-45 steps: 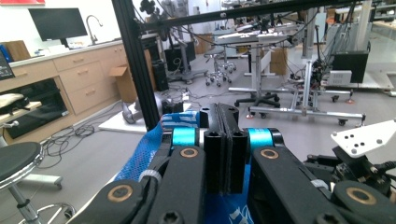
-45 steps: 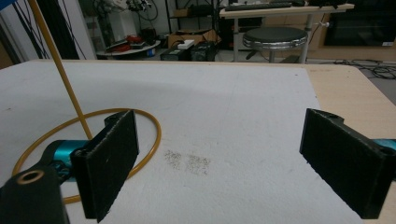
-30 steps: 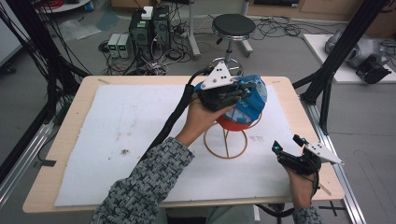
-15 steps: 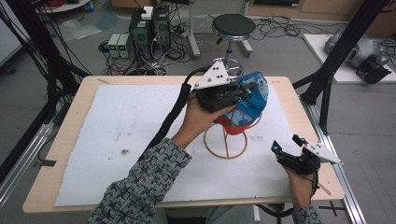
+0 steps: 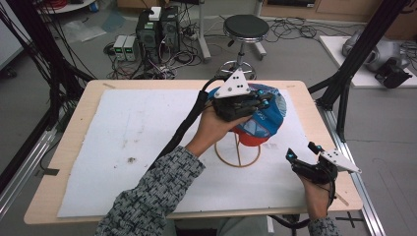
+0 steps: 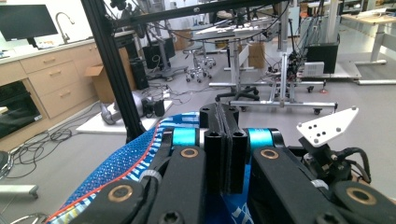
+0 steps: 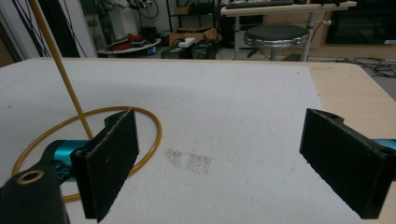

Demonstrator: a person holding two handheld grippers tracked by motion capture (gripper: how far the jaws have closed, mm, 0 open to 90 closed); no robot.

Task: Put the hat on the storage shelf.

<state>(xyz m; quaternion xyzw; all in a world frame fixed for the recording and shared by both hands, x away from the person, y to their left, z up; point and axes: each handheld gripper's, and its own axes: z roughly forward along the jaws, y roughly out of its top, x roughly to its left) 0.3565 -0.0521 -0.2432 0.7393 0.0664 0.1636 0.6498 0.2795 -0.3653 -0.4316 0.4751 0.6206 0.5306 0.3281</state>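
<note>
While my left gripper (image 5: 255, 103) pinches the blue cap (image 5: 268, 118) over the yellow stand (image 5: 238, 155) near the tabletop's right edge, my spread right gripper (image 5: 302, 150) should wait clear.

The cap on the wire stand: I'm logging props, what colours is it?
Blue cap with a red-orange underside, clearest in the high view.

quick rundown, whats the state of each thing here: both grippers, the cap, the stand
left gripper: jaws shut, up at the cap
right gripper: jaws wide open, empty, low over the white mat
blue and red cap: sitting on top of the stand
yellow wire stand: upright, ring base flat on the mat
</note>
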